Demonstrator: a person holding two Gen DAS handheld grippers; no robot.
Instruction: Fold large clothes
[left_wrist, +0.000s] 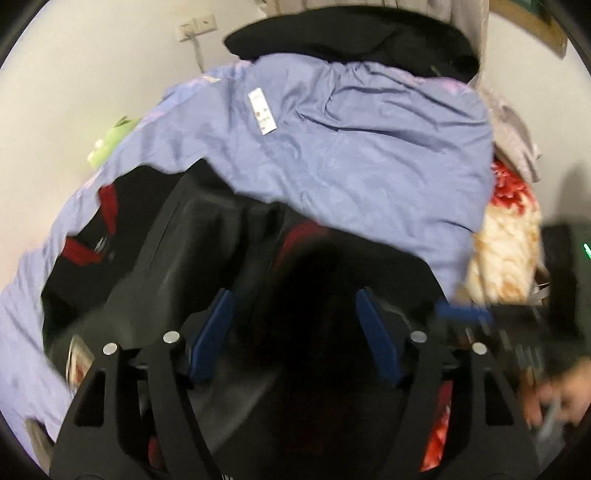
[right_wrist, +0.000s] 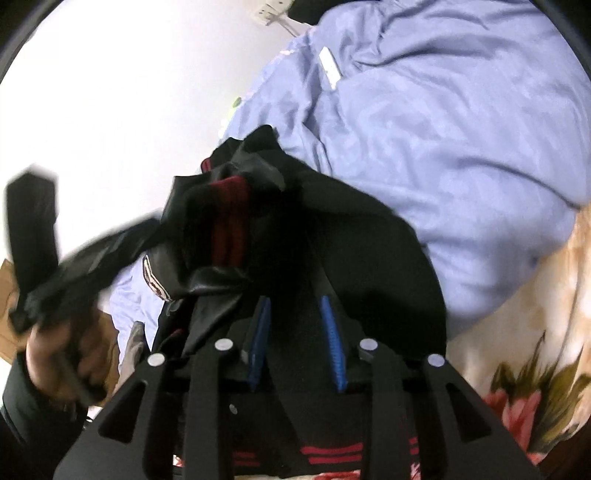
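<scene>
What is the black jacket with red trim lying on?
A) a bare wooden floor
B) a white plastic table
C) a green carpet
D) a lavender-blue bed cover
D: in both wrist views the black jacket rests on the lavender-blue bed cover, which spreads out behind and beside it.

Bright, motion-blurred, fisheye-warped edges

Left wrist view angled steeply down, close over a black jacket (left_wrist: 207, 236), right wrist view shallower, equally close, both sharing the lilac duvet (right_wrist: 461, 147).
</scene>
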